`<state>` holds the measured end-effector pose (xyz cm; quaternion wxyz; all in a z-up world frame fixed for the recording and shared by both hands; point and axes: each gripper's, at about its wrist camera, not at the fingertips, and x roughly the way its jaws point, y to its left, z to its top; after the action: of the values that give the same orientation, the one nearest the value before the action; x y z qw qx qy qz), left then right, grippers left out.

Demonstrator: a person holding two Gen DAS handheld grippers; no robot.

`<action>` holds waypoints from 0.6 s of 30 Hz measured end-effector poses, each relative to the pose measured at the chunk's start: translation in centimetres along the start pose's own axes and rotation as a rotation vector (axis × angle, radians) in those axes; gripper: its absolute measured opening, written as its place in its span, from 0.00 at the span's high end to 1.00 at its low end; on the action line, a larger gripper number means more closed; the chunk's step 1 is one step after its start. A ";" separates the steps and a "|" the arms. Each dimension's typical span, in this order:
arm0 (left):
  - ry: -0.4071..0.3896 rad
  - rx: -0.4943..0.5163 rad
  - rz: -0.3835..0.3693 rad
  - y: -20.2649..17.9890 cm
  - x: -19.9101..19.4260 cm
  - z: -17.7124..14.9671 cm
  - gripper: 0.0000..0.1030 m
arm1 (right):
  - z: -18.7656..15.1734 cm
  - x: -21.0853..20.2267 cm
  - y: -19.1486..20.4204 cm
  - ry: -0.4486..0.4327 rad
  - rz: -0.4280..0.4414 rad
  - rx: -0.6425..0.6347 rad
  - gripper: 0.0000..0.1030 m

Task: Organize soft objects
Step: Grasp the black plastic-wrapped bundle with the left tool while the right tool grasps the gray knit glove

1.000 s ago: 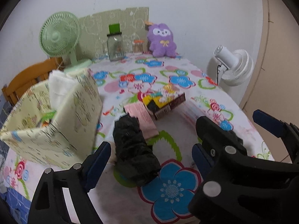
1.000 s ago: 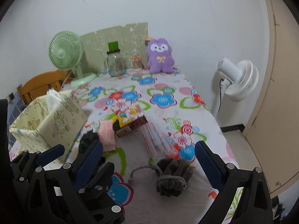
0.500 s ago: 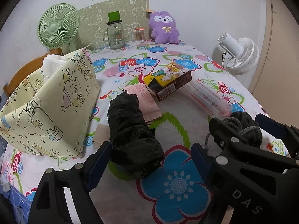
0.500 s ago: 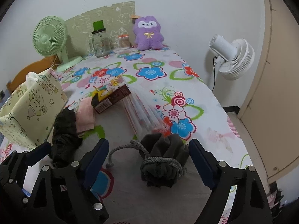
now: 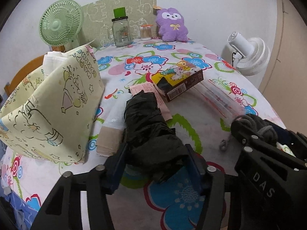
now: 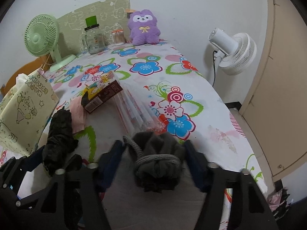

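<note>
A crumpled black plastic bag lies on the flowered tablecloth; it also shows in the right wrist view. My left gripper has its blue pads on both sides of the bag's near end and is shut on it. A dark grey drawstring pouch tied with a grey cord lies at the table's front; it also shows in the left wrist view. My right gripper is shut on the pouch. A yellow patterned fabric bag stands open at the left.
A cartoon-printed box, a pink packet and a clear plastic sleeve lie mid-table. A green fan, a glass jar and a purple plush stand at the back. A white fan stands beyond the right edge.
Both grippers have moved forward and down and closed, the left around the black bag, the right around the grey pouch.
</note>
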<state>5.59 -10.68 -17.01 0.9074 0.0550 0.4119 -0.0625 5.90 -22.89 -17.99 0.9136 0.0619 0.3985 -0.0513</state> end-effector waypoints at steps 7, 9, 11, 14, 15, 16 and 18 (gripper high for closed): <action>0.006 -0.011 -0.024 0.3 -0.1 0.1 0.61 | 0.1 -0.3 0.3 0.002 0.027 0.000 0.53; 0.003 -0.019 -0.031 0.6 -0.2 0.2 0.63 | 0.2 -0.5 0.5 -0.001 0.041 0.007 0.55; 0.000 -0.020 -0.034 0.7 -0.5 0.3 0.64 | 0.3 -0.6 0.7 -0.002 0.053 0.006 0.56; -0.008 -0.018 -0.043 0.7 -0.9 0.2 0.64 | 0.5 -1.2 1.6 -0.019 0.067 -0.010 0.57; -0.014 -0.015 -0.048 0.7 -1.2 0.2 0.65 | 0.5 -1.5 1.9 -0.024 0.074 -0.016 0.57; -0.017 -0.014 -0.049 0.7 -1.3 0.3 0.65 | 0.5 -1.7 2.1 -0.028 0.080 -0.022 0.57; -0.025 -0.014 -0.053 0.8 -1.6 0.4 0.65 | 0.6 -2.1 2.6 -0.040 0.085 -0.033 0.57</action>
<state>4.99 -9.85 -15.53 0.9109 0.0368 0.4023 -0.0844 5.28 -20.29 -15.83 0.9237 0.0626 0.3779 -0.0072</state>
